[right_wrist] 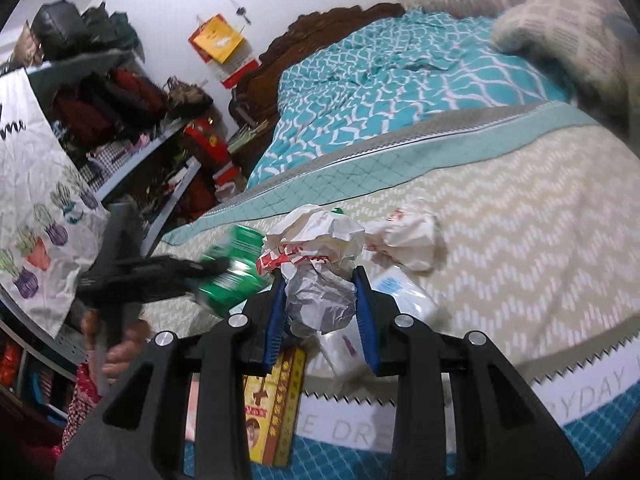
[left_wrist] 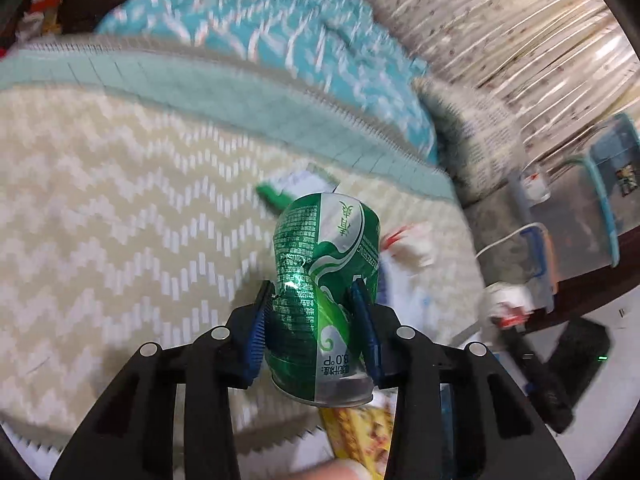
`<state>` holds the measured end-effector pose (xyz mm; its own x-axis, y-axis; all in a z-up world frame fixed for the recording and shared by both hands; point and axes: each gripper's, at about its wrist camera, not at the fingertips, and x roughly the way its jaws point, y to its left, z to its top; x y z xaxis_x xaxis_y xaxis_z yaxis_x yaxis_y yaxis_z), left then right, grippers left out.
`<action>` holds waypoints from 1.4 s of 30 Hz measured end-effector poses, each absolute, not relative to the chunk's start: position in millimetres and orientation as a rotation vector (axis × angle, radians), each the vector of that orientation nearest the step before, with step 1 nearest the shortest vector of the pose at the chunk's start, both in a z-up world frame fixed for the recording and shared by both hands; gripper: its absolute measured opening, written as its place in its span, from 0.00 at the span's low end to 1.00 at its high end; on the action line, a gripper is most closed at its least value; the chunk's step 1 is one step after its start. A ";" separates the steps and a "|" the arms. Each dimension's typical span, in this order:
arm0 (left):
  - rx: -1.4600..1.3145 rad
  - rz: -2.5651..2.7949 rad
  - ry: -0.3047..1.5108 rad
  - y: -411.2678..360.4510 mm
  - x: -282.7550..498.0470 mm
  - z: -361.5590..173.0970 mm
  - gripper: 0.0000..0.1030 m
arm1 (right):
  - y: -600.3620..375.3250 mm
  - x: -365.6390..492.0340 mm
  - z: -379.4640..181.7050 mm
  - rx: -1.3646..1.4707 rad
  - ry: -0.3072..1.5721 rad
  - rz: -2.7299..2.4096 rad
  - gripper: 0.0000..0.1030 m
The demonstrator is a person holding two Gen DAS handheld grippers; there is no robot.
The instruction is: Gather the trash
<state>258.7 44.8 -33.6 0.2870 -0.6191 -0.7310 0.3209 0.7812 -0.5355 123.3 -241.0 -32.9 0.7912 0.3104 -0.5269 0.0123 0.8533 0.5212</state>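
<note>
between the blue pads of the left tool (left_wrist: pixel 316 320) sits a dented green can (left_wrist: pixel 324 300), squeezed on both sides and lifted off the bed, bottom end toward the camera. over on the right wrist view the right tool (right_wrist: pixel 320 308) is clamped about the same way on a crumpled ball of white paper (right_wrist: pixel 318 280) with some red print, pads pressing in on both sides. just past it there's another crumpled white wad (right_wrist: pixel 404 240) lying on the cream zigzag blanket (right_wrist: pixel 520 240), and a flat white packet (right_wrist: pixel 404 292) with a blue label right beside the tool. a yellow and red box (right_wrist: pixel 276 408) sits at the near edge of the bed, under the tool. you can also see the left tool (right_wrist: pixel 216 276) from that side, blurry, with the can in it and a hand (right_wrist: pixel 116 356) on its handle. further back it's a teal patterned duvet (right_wrist: pixel 380 80), a grey pillow (right_wrist: pixel 568 32), a dark carved headboard (right_wrist: pixel 320 28) and messy shelves (right_wrist: pixel 132 132) on the left.
</note>
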 end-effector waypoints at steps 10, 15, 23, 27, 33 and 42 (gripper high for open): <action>-0.166 -0.810 0.965 -9.3 140.4 22.3 0.36 | -294.0 28.9 -64.1 0.582 0.650 0.032 0.34; -0.044 -0.887 1.032 -71.4 80.8 -13.7 0.31 | -300.8 -20.3 -86.1 0.526 0.703 -0.043 0.34; 0.091 -0.855 1.108 -116.7 44.7 -61.1 0.01 | -288.7 -74.2 -106.3 0.420 0.736 -0.110 0.34; 0.098 -0.835 1.122 -110.4 48.1 -65.5 0.39 | -289.8 -81.3 -110.0 0.445 0.733 -0.103 0.43; 0.055 -0.775 1.012 -75.1 48.5 -34.4 0.69 | -286.6 -84.5 -99.4 0.443 0.690 -0.095 0.57; -0.108 -0.791 1.183 -9.2 29.1 -62.6 0.69 | -291.0 -89.4 -86.9 0.452 0.638 -0.113 0.58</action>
<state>29.1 -9.2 -62.6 0.1483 -0.6022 -0.7845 0.4947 0.7320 -0.4684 -89.4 -291.0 -86.9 0.8009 0.0348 -0.5978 0.2388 0.8969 0.3722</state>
